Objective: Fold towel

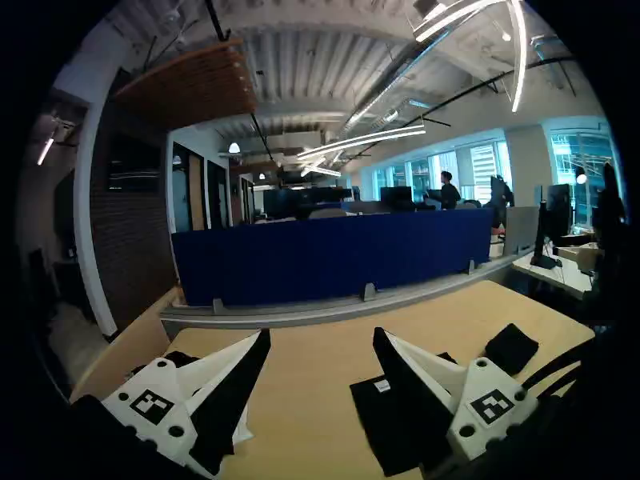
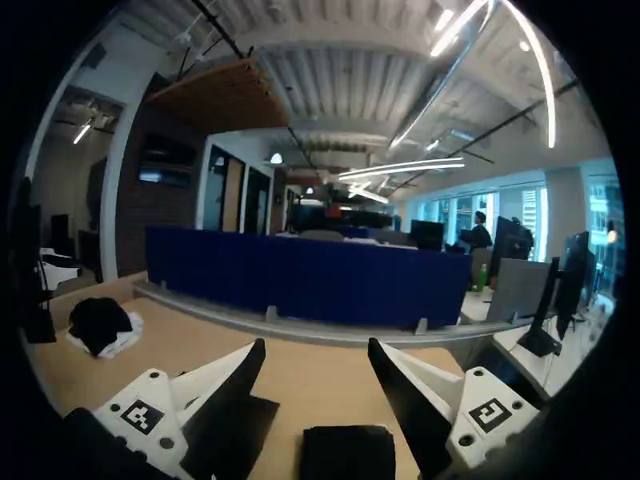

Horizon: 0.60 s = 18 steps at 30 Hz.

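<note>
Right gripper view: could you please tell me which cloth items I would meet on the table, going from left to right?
Crumpled black-and-white cloth pile → flat black cloth → folded black towel.

The right gripper [image 2: 314, 344] hangs over a wooden table [image 2: 320, 386], fingers spread wide, gripping nothing. A folded black towel [image 2: 348, 452] lies below between them, a flat black cloth [image 2: 258, 416] just beside it. A black-and-white pile [image 2: 100, 325] sits far left. A blue divider [image 2: 320, 280] stands behind.
</note>
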Motion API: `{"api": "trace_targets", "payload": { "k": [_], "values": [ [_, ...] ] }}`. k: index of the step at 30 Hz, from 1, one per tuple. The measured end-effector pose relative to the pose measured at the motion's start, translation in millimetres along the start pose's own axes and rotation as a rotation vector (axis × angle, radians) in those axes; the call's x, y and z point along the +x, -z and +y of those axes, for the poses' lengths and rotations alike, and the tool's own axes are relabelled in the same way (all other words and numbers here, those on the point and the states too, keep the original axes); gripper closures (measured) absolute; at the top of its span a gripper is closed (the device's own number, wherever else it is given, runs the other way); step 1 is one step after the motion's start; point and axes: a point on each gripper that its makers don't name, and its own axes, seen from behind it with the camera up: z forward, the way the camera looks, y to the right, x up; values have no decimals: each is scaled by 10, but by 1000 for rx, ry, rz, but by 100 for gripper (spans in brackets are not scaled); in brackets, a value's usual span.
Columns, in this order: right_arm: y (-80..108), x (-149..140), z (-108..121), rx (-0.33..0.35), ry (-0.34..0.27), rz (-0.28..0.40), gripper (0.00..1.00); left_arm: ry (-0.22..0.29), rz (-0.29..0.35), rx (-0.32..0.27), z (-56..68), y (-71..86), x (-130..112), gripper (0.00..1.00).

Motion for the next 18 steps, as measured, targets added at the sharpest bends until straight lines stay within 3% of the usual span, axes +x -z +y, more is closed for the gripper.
{"api": "trace_targets", "payload": {
  "k": [2,8,11,18],
  "values": [
    [8,-83,-90,51,13,-54,1,-11,-40,-38,69,3,-69,5],
    [86,-403,-346,212,72,-229,1,-15,-167,-222,434,58,-305,5],
    [119,-477,-425,272,81,-273,0,-20,-204,-270,503,67,-363,5],
    [94,-590,-511,308,93,-309,1,-67,-237,-308,545,45,-499,5]
  ]
}}
